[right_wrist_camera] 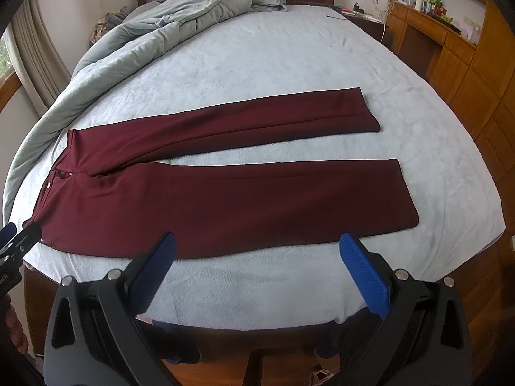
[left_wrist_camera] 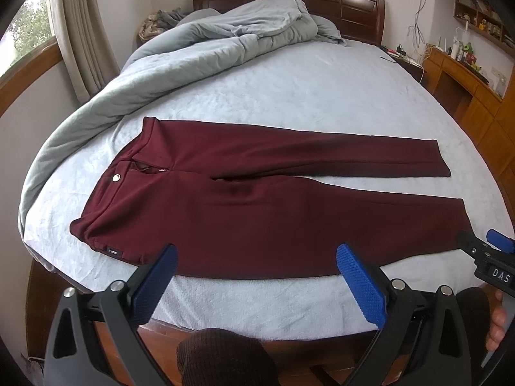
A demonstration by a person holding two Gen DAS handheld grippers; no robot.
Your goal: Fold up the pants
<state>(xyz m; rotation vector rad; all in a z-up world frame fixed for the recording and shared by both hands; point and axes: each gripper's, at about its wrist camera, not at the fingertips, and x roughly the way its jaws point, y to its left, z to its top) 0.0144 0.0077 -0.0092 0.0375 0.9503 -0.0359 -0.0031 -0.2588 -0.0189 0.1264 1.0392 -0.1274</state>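
Dark red pants (left_wrist_camera: 244, 206) lie flat on the pale blue bed sheet (left_wrist_camera: 289, 96), waistband to the left, both legs stretched to the right with a gap between them. My left gripper (left_wrist_camera: 256, 255) hovers open over the near edge of the front leg, by the hip. In the right wrist view the same pants (right_wrist_camera: 244, 199) spread across the bed, and my right gripper (right_wrist_camera: 257, 246) stands open just short of the near leg's edge. Nothing lies between either pair of blue pads. The right gripper's tip (left_wrist_camera: 489, 251) shows at the left view's edge.
A crumpled grey-blue duvet (left_wrist_camera: 180, 51) runs along the bed's left side up to the dark wooden headboard (left_wrist_camera: 354, 3). Wooden cabinets and a cluttered desk (right_wrist_camera: 428, 25) stand to the right. Window and curtain (left_wrist_camera: 77, 32) are at left. The bed's wooden footboard (right_wrist_camera: 257, 337) is just below me.
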